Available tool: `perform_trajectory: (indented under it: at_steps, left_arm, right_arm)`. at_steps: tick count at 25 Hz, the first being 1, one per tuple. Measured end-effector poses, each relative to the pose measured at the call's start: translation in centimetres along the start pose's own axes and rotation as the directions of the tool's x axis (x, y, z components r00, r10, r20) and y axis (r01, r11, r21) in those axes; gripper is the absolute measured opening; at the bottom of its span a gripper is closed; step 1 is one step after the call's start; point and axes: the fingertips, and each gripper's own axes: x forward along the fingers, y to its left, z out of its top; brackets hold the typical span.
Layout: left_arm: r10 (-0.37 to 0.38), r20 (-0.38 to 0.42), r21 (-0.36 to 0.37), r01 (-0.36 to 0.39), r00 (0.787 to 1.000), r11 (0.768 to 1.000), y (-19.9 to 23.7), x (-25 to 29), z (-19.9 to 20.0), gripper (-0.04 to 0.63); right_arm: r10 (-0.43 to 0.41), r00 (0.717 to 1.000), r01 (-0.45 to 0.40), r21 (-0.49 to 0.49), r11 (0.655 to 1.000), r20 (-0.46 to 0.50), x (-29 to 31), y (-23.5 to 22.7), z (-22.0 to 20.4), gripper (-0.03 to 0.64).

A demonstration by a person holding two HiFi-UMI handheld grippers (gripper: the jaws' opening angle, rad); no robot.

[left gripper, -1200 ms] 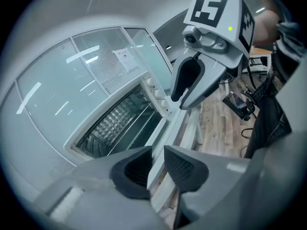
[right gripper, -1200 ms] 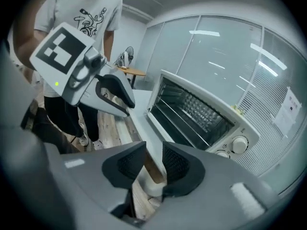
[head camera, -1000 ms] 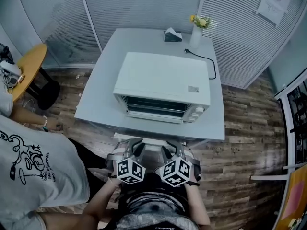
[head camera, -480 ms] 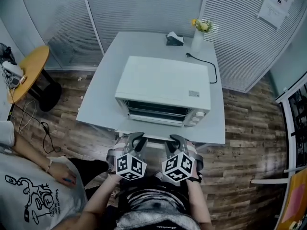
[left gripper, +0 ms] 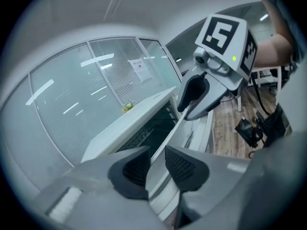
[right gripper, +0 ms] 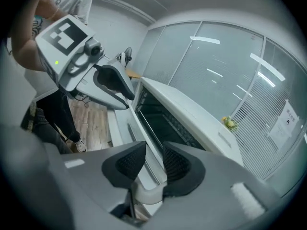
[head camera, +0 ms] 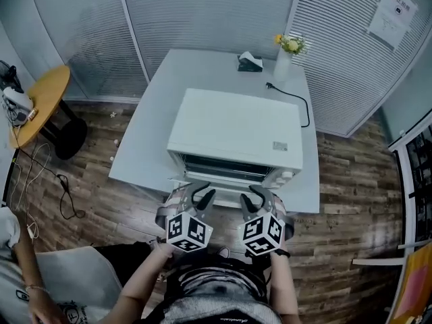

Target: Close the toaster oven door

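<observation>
A white toaster oven [head camera: 236, 130] stands on a grey table [head camera: 145, 147] with its door [head camera: 226, 193] folded down toward me and the dark cavity showing. My left gripper [head camera: 200, 198] is at the door's front edge on the left. In the left gripper view the door's edge [left gripper: 160, 145] runs between the jaws of the left gripper [left gripper: 154, 159], which are opening. My right gripper [head camera: 255, 196] is at the edge on the right. The pale door handle [right gripper: 144, 193] lies between the jaws of the right gripper [right gripper: 153, 162], which are also opening.
A vase of yellow flowers [head camera: 283, 58], a small dark box [head camera: 250, 62] and the oven's black cord [head camera: 300, 103] sit at the table's back. A round wooden side table [head camera: 40, 103] stands at the left. A person in a white shirt [head camera: 40, 295] is at the lower left.
Both grippers have moved forward from below the table edge up to the open door's front edge. The person at the left has drawn back toward the lower left corner.
</observation>
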Motion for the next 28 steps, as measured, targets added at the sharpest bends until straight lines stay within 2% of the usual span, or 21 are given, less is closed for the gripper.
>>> perform_trajectory:
  at_steps: [3,5,8,14,19,23,28]
  left_arm:
    - [-0.031,0.068,-0.105,0.038,0.997,0.994,1.2,-1.2,1.1,0.113]
    - [-0.088,0.083,-0.117,0.097,0.993,0.988,1.3,-1.9,1.5,0.121]
    - [-0.158,0.055,-0.062,0.162,0.986,0.985,0.5,-2.0,1.1,0.149]
    - [-0.208,-0.017,0.017,0.208,0.978,0.978,-0.5,-0.4,-0.3,0.149]
    - [-0.204,-0.090,0.174,0.217,0.975,0.961,-0.7,0.9,-0.7,0.142]
    - [-0.201,-0.077,0.176,0.212,0.976,0.961,-0.1,1.2,-0.3,0.135]
    - [-0.189,-0.073,0.176,0.199,0.979,0.964,1.0,2.0,0.1,0.135]
  right_arm:
    - [0.029,1.000,-0.029,0.021,0.999,0.000,0.4,-0.9,0.4,0.110]
    - [0.045,0.999,-0.045,0.036,0.998,0.007,0.6,-1.5,0.6,0.110]
    - [0.062,0.998,-0.063,0.051,0.997,0.019,0.9,-2.1,1.1,0.110]
    - [0.074,0.997,-0.076,0.066,0.995,0.027,1.3,-3.0,1.4,0.112]
    - [0.082,0.996,-0.084,0.072,0.994,0.030,1.6,-3.6,1.7,0.110]
    - [0.050,0.996,-0.059,0.115,0.992,0.076,1.1,-4.1,2.3,0.110]
    - [0.070,0.991,-0.085,0.139,0.987,0.111,0.1,-3.2,2.8,0.102]
